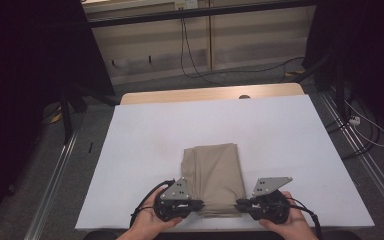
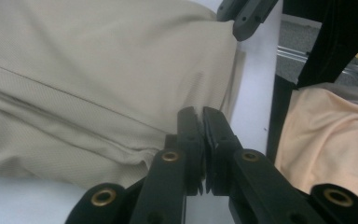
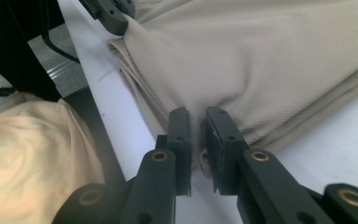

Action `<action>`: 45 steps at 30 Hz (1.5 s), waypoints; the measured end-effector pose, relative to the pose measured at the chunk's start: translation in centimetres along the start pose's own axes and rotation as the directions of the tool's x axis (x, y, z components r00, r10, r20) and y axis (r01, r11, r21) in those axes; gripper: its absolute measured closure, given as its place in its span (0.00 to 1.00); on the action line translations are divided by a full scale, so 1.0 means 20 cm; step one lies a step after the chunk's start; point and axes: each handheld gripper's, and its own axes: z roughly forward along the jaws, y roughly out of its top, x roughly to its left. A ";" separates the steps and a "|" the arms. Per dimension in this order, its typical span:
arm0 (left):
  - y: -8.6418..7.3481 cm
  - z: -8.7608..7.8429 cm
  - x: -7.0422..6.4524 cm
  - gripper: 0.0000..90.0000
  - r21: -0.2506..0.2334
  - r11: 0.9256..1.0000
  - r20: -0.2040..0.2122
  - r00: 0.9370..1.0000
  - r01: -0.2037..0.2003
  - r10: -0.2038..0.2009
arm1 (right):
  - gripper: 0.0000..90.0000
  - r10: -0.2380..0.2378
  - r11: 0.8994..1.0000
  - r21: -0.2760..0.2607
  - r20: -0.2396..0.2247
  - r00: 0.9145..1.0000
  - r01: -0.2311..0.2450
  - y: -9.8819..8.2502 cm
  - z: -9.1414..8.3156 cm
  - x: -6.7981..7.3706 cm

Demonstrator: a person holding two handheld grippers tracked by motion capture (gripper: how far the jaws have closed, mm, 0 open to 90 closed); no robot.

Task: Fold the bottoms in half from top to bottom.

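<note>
Black, hard-plastic jaws of the left gripper [image 1: 198, 204] are being pressed together on the near left corner of a folded beige cloth [image 1: 215, 176], a thin pinch of the fine-ribbed fabric being held between the pads in the left gripper view [image 2: 202, 135]. A seam line is being shown running across the soft, slightly rumpled cloth [image 2: 98, 88]. The cloth is being kept flat in a rough rectangle near the front edge of a smooth white table [image 1: 280, 135]. At the near right corner, a fold of the same woven fabric [image 3: 261, 65] is being clamped between the jaws of the right gripper [image 3: 198, 133], which is being steadied by the right hand [image 1: 290, 220].
</note>
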 end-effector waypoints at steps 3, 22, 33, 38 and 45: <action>0.00 0.00 -0.03 0.95 0.026 0.999 -0.021 0.999 -0.042 0.042 | 0.86 0.007 1.000 -0.001 0.006 1.000 -0.007 -0.02 0.01 0.02; 0.00 -0.04 0.04 0.48 -0.095 0.992 -0.097 0.991 0.088 -0.097 | 0.37 0.074 0.991 -0.119 0.048 0.996 -0.068 0.04 0.00 -0.02; 0.00 -0.12 0.21 0.12 -0.183 0.975 -0.242 0.955 0.126 -0.169 | 0.10 0.152 0.965 -0.236 0.151 0.977 -0.114 0.07 -0.10 -0.18; -0.01 -0.19 0.27 0.07 -0.227 0.962 -0.278 0.937 0.150 -0.211 | 0.09 0.175 0.958 -0.268 0.257 0.951 -0.103 0.06 -0.18 -0.24; -0.04 -0.28 0.33 0.06 -0.268 0.953 -0.321 0.920 0.141 -0.226 | 0.09 0.237 0.941 -0.307 0.303 0.923 -0.141 0.04 -0.24 -0.33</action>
